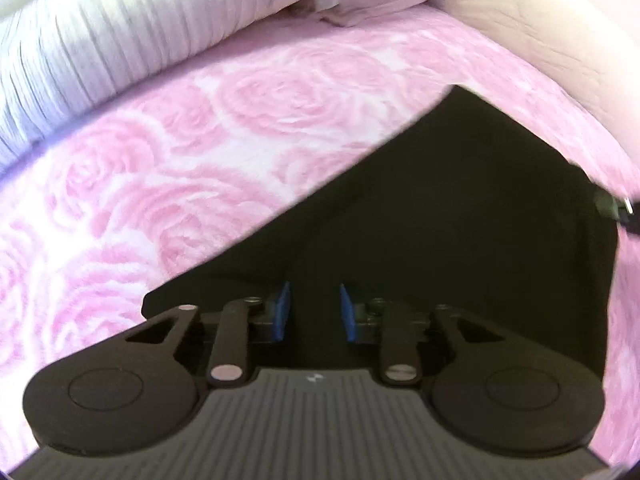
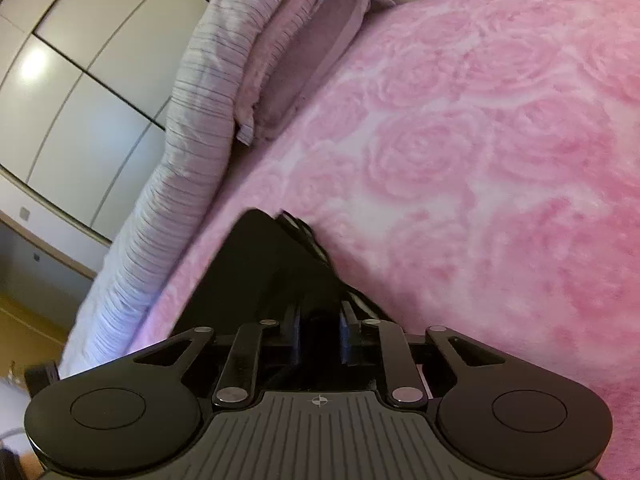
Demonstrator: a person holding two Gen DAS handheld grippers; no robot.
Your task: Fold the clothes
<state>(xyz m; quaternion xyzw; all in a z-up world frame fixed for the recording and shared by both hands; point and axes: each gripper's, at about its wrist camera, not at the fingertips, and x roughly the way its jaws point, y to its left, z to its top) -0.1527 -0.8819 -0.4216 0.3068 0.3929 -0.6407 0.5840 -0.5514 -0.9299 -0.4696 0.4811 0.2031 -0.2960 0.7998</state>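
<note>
A black garment [image 1: 460, 216] lies on a pink rose-patterned blanket [image 1: 200, 168], its straight edge running diagonally. My left gripper [image 1: 314, 312] is low over the garment's near part; its blue pads [image 1: 283, 312] stand apart with only dark cloth seen between them. In the right wrist view the same black garment [image 2: 256, 276] bunches up in front of my right gripper [image 2: 320, 338], whose narrow gap is filled with dark cloth. The other gripper's tip shows at the left wrist view's right edge [image 1: 618, 208].
A striped white duvet roll [image 1: 100, 48] and pink pillows [image 2: 316, 56] line the far side of the blanket [image 2: 480, 140]. A cream headboard cushion [image 1: 540, 20] is at the right. White wardrobe doors [image 2: 80, 72] stand beyond the bed.
</note>
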